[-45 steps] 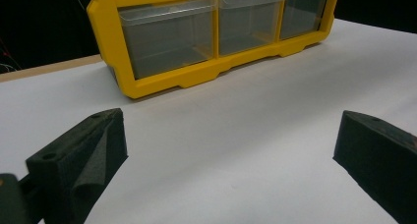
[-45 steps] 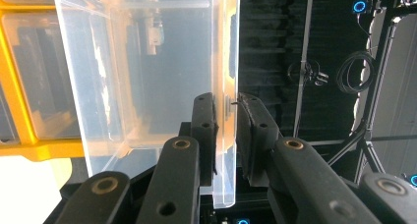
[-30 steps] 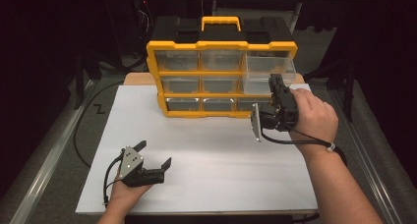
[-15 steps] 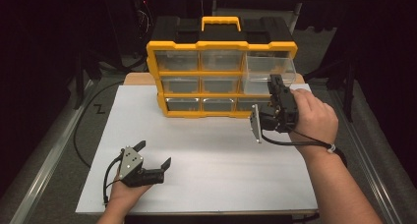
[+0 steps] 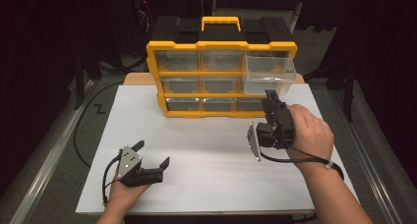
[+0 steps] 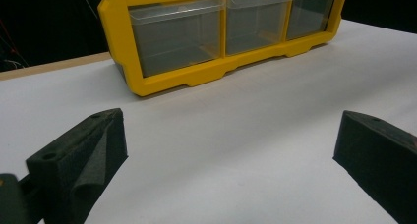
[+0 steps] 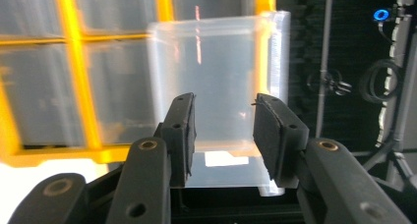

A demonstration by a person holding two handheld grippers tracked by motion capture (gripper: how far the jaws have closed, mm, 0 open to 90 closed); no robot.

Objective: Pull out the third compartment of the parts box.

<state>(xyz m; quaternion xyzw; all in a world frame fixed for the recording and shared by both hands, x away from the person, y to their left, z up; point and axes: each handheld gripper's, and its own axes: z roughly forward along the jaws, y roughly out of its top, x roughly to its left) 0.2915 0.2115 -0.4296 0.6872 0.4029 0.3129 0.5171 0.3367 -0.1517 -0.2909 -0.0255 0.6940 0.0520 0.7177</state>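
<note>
Yellow organiser [image 5: 221, 79] of clear drawers standing at the far edge of the white worktop [image 5: 206, 150], black top and yellow handle upward. Top-right clear drawer [image 5: 269, 74] pulled well out past the frame, toward the worktop's right side; the other drawers flush. Right gripper [image 5: 268, 102] just in front of that drawer, near the right edge, jaws narrowly parted and just been opening, nothing between the pads; seen through the gap in the right gripper view, the drawer [image 7: 216, 81] ahead, not touched. Left gripper [image 5: 153, 154] resting near the worktop's front-left corner, well apart from the organiser [image 6: 221, 32], jaws spread wide, bare white surface between them
</note>
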